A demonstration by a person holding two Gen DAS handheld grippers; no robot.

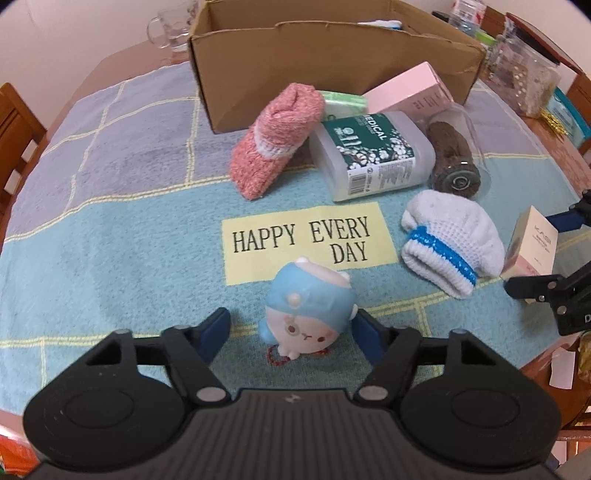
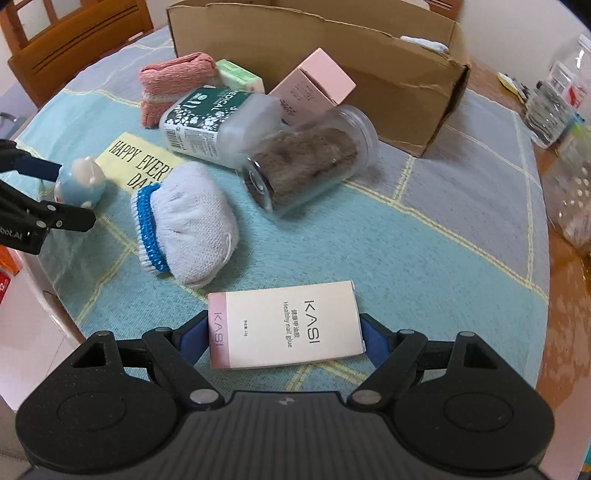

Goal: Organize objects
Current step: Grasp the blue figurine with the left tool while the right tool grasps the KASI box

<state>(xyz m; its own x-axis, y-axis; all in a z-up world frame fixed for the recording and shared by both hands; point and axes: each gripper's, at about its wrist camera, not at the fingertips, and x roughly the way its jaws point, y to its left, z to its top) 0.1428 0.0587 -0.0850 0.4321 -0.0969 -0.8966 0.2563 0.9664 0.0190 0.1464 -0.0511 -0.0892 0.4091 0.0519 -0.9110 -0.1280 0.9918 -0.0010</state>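
My left gripper (image 1: 291, 328) is open around a small blue and white toy figure (image 1: 308, 314) that lies on the mat; there is a gap on its left side. My right gripper (image 2: 286, 332) is shut on a white KASI box (image 2: 284, 325), one finger on each side. The cardboard box (image 1: 332, 66) stands open at the back. In front of it lie a pink sock roll (image 1: 275, 136), a medical cotton bottle (image 1: 369, 155), a pink carton (image 1: 410, 92), a clear jar with brown stuffing (image 2: 310, 158) and a white sock with a blue band (image 2: 184, 229).
A blue-green mat (image 1: 110, 240) with a "HAPPY EVERY DAY" patch covers the round wooden table. A glass mug (image 1: 173, 27) stands at the back left. Jars and packets (image 2: 561, 110) crowd the right side. Wooden chairs (image 2: 74, 44) stand around.
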